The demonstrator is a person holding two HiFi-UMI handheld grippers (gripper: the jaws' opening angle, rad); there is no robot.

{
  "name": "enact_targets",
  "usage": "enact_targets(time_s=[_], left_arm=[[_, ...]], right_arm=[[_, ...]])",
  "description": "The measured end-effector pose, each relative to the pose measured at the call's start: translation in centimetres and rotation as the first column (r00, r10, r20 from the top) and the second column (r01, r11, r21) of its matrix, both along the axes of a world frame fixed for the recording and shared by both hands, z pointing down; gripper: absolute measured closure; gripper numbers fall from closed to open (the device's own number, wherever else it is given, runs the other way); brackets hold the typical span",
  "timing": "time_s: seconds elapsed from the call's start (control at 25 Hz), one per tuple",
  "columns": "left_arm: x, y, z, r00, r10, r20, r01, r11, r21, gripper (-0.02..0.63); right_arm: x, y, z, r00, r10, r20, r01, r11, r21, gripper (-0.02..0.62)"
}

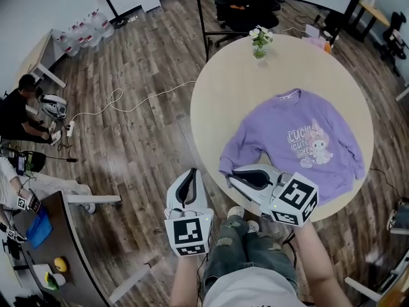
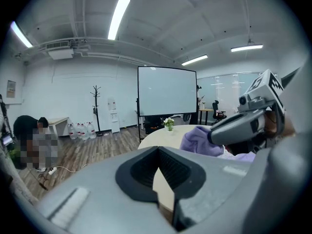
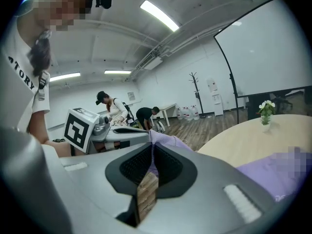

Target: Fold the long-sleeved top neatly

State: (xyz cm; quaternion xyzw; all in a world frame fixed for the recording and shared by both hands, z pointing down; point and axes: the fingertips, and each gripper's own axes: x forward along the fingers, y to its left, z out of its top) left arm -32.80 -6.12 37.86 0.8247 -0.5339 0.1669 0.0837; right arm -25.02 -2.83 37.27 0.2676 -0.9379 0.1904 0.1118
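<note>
My left gripper (image 1: pixel 190 173) hangs beyond the near edge of the round table (image 1: pixel 230 94), over the wood floor (image 1: pixel 140 139). Its jaws are together with nothing between them. Just to its right, my right gripper (image 1: pixel 231 175) is clamped on the sleeve cuff (image 3: pixel 163 140) of the purple long-sleeved top (image 1: pixel 300 139), holding it at the table's near rim. The rest of the top lies spread on the tabletop, print side up and collar toward the far side. A small vase of flowers (image 1: pixel 259 42) stands at the far edge.
</note>
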Motion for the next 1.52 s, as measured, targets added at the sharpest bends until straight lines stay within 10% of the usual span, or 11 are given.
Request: enact_targets(time_s=[0.96, 1.52], left_arm=[[12.0, -3.6, 0.2, 0.993, 0.116, 0.009, -0.116, 0.993, -0.005, 0.605], [21.8, -3.2, 2.0, 0.998, -0.049, 0.039, 0.052, 0.996, -0.073, 0.605]], right_arm=[[21.2, -8.5, -3.4, 0.958, 0.199, -0.205, -0.177, 0.977, 0.122, 0.551], [32.9, -14.3, 3.2, 0.968, 0.212, -0.138, -0.229, 0.966, -0.121, 0.551]])
